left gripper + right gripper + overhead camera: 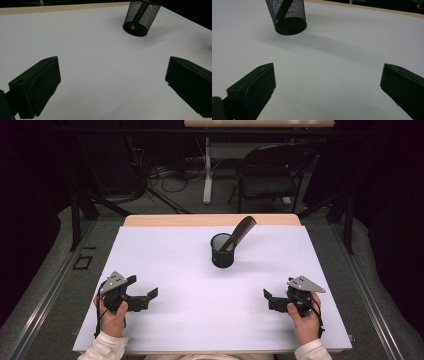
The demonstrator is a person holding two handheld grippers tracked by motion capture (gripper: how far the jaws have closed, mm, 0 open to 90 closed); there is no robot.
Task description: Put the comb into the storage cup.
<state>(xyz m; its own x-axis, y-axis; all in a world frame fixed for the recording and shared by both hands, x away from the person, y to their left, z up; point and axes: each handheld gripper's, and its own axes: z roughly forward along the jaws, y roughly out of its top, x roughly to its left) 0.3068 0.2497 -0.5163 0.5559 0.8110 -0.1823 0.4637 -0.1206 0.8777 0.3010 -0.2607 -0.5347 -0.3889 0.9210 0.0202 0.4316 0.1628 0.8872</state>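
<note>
We see a worktop (165,270) covered by a pale, plain white sheet, with a strip of light wood showing along its far edge. One thing stands directly on it — a black mesh cup (222,251), upright, a little beyond the middle. A dark comb (239,232) leans out of the cup toward the far right — its lower end rests inside.

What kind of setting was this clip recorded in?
Probably a lab or recording workspace rather than a home. A white table stands against dark surroundings, with loose cables on the floor behind it, a folding chair, and a person holding the left claw and right claw.
</note>
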